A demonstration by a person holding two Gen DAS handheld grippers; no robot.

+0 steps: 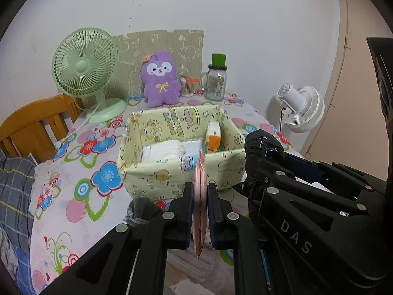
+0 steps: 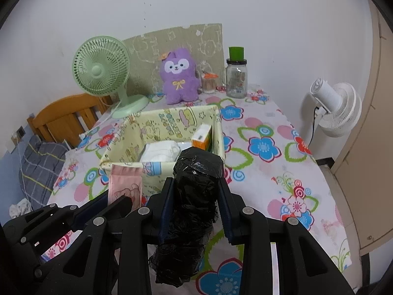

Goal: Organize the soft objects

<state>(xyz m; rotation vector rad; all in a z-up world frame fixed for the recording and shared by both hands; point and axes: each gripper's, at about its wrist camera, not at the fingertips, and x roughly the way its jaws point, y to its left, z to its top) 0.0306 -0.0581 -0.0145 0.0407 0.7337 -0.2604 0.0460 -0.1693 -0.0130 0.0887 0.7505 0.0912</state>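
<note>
Left gripper [image 1: 200,198] jaws clamped on pink pouch [image 1: 199,191], held edge-on just short of the yellow storage box [image 1: 157,174] at 12 o'clock. Box holds white folded cloth [image 1: 163,150] and an orange tissue pack [image 1: 213,137]. Right gripper [image 2: 196,196] jaws clamped on black plastic bundle [image 2: 194,196], box at 11 o'clock.

Back left: green fan [image 1: 84,65]
Back middle: purple plush [image 1: 160,78]
Back right: glass jar [image 1: 216,80], green lid
Off the surface: white fan [image 1: 301,108]
</note>
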